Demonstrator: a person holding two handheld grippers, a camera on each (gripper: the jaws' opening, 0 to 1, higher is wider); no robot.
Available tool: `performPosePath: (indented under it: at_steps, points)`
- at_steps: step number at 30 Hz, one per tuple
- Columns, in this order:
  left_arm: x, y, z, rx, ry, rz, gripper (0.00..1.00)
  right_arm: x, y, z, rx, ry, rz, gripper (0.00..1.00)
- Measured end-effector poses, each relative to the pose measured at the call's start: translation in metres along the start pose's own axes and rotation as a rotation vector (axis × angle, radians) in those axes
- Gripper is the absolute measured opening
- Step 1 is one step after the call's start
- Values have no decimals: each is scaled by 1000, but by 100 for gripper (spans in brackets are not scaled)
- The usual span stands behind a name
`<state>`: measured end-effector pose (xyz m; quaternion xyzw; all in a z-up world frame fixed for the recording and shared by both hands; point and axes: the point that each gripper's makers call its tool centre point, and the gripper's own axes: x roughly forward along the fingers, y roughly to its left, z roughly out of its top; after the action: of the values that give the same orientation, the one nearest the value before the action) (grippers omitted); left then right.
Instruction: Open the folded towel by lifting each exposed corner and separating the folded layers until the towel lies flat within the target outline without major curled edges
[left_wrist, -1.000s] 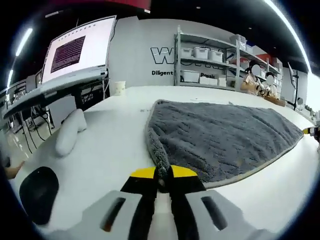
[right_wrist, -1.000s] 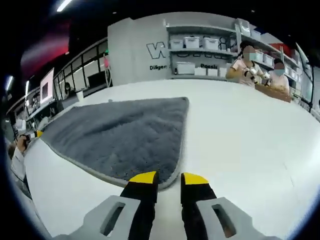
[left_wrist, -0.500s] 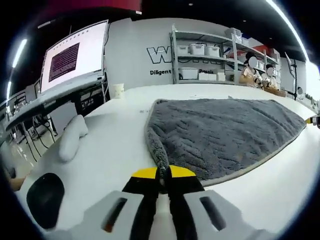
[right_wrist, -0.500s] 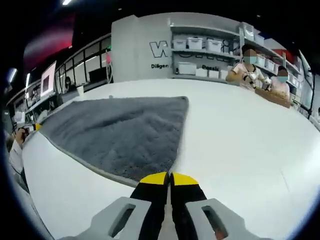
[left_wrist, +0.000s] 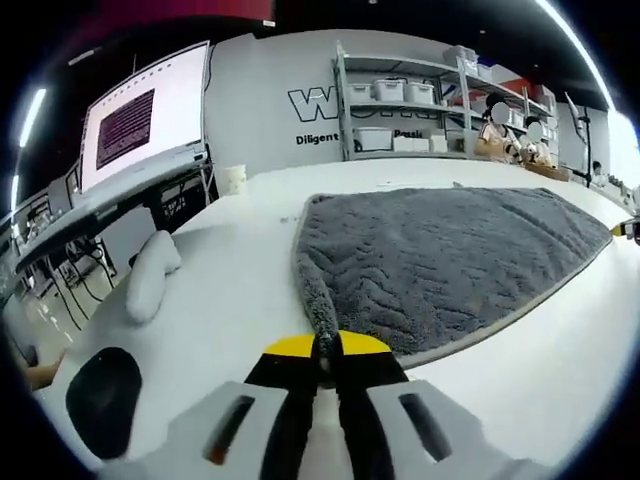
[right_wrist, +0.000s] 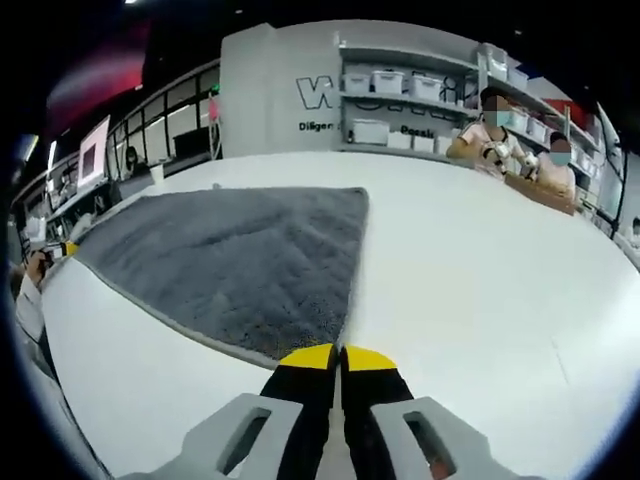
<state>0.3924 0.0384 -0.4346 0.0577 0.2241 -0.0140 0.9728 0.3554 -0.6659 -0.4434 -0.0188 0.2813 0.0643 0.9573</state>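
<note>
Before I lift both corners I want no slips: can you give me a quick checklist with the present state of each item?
1. Left gripper shut on the near corner of the grey plush towel: ok.
2. Right gripper shut on its towel corner: jaws closed at the edge, ok.
3. Towel spread flat, no big curls: mostly flat, left edge slightly rolled, ok.
4. Target outline around the towel: cannot tell.
5. White tabletop free beside the towel: ok on the right; a white roll-shaped object and a black oval pad lie to the left.
</note>
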Motion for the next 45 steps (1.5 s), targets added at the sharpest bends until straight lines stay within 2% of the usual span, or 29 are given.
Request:
performPosePath:
  at_steps: [5, 45]
  points:
    - [-5, 2, -3, -17, 1, -3, 5, -4, -3, -2, -1, 2, -2, 0]
    - [-29, 8, -15, 22, 62, 15, 5, -26, -3, -15, -57, 48, -13, 0]
